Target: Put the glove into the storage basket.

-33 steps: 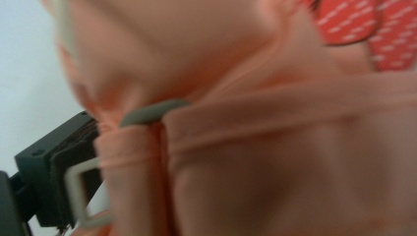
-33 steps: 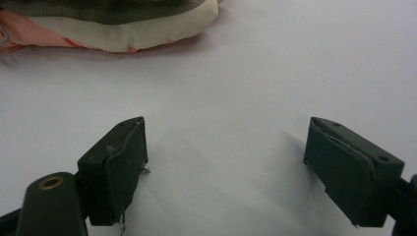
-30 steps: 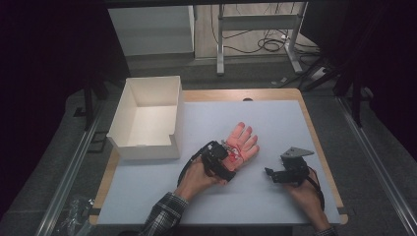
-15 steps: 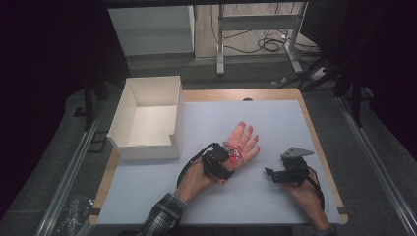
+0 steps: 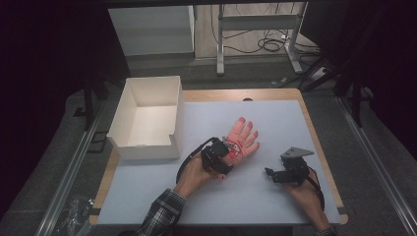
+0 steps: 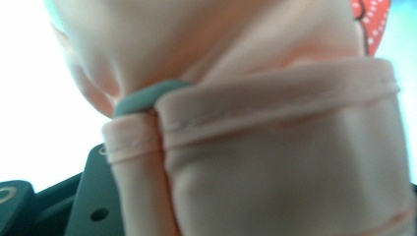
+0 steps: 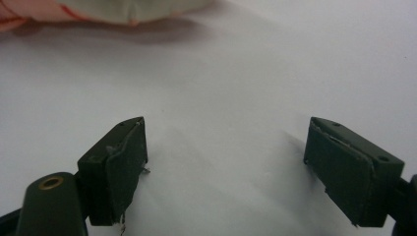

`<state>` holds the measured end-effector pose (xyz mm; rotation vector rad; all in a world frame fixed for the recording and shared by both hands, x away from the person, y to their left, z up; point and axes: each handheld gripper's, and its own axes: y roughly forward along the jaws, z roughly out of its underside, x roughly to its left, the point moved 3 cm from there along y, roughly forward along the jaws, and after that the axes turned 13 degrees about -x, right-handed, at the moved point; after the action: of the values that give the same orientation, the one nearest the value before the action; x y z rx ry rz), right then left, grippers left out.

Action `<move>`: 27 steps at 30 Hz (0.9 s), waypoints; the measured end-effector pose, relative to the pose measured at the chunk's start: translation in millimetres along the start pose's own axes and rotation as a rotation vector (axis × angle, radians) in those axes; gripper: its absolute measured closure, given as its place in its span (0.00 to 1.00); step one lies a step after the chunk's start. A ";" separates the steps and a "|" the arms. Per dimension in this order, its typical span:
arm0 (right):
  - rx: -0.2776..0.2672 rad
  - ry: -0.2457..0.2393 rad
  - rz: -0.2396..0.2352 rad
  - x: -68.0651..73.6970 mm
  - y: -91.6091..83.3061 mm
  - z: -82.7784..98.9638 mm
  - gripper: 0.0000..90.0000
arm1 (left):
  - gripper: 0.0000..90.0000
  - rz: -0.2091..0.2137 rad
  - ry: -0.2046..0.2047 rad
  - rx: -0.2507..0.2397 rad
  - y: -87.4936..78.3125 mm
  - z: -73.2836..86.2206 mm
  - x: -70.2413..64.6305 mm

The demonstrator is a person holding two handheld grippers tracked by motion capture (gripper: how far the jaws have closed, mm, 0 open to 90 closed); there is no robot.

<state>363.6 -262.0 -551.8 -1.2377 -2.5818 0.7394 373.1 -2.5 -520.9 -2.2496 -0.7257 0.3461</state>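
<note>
L gripper (image 5: 227,156) fingers are clamping the glove (image 5: 241,140) cuff; thin fabric may be slipping out on lift. R gripper (image 5: 275,175) fingers are standing open, empty.

table (image 5: 275,196) with glove (image 5: 242,138), box (image 5: 147,120)

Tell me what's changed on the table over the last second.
The left gripper has just been closing and now grips the cuff of the pink glove. The glove, the white box and the right gripper, jaws open, stayed put.
</note>
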 end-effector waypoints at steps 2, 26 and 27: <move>0.000 0.000 0.000 0.0 0.0 0.0 0.19 | 0.47 -0.003 -0.009 -0.004 -3.1 -4.1 3.2; 0.000 -0.002 -0.002 0.0 0.0 0.1 0.19 | 0.46 -0.083 -0.111 -0.061 -46.7 -44.5 45.7; -0.001 -0.002 -0.002 -0.1 0.1 0.1 0.19 | 0.46 -0.085 -0.112 -0.059 -48.7 -45.8 47.4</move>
<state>363.6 -262.0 -551.9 -1.2346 -2.5851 0.7402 412.3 27.3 -455.4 -2.2607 -0.8972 0.4165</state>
